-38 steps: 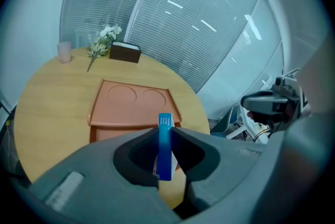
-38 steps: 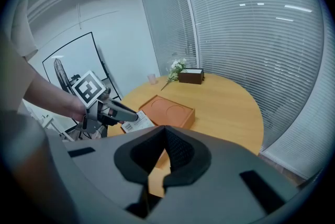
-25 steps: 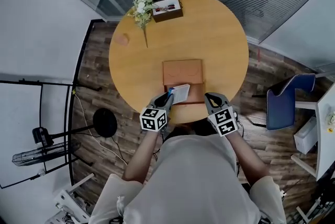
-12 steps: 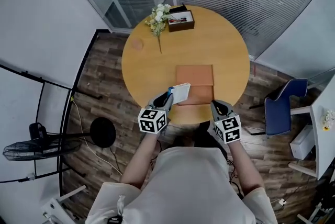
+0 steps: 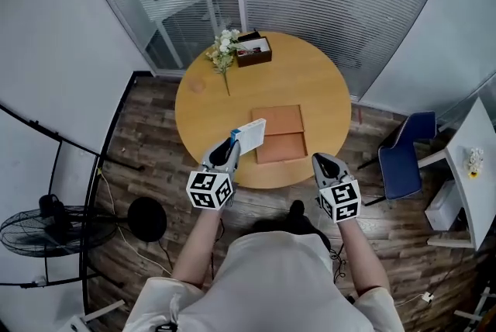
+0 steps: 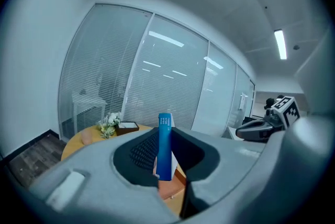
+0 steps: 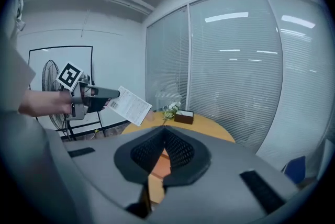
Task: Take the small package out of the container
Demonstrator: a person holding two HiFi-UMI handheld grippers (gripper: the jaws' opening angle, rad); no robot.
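At far left, a black floor fan is seen standing on the dark wood-plank floor. The left gripper is clamped on a small, flat white package with a blue edge — held in the air over the table's near left rim, clear of the container. A round light-wood table is shown with white flowers and a small dark box at its far side. A flat orange-brown container is laid open towards the near edge, just right of the package. The right gripper is held just off the rim, its jaws pressed together on nothing. A blue chair is placed at far right.
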